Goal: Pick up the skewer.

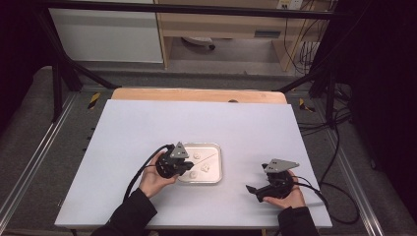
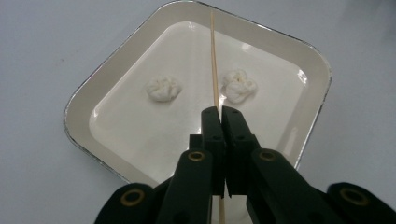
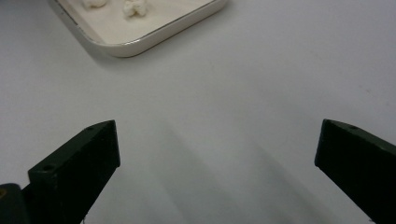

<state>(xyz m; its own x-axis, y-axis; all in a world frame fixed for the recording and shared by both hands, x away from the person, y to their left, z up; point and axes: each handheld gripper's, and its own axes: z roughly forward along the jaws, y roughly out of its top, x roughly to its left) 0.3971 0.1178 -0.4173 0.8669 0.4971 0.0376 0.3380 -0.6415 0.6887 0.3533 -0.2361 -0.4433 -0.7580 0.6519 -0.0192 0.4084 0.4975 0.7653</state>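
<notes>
Over the shallow tray (image 2: 306,70) on the white surface (image 1: 147,132), the left tool (image 2: 219,112) is clamped on a thin wooden skewer (image 2: 214,60), its jaws pressed together around the stick. The skewer's long axis runs straight out ahead of the jaws, tip towards the tray's far corner, passing between two white dough-like lumps (image 2: 163,88) (image 2: 238,85). The step in hand looks like spearing: next the tip must swing down onto one lump, probably the nearer right one. The right tool (image 3: 217,149) waits with its jaws wide apart above bare surface, holding nothing.
</notes>
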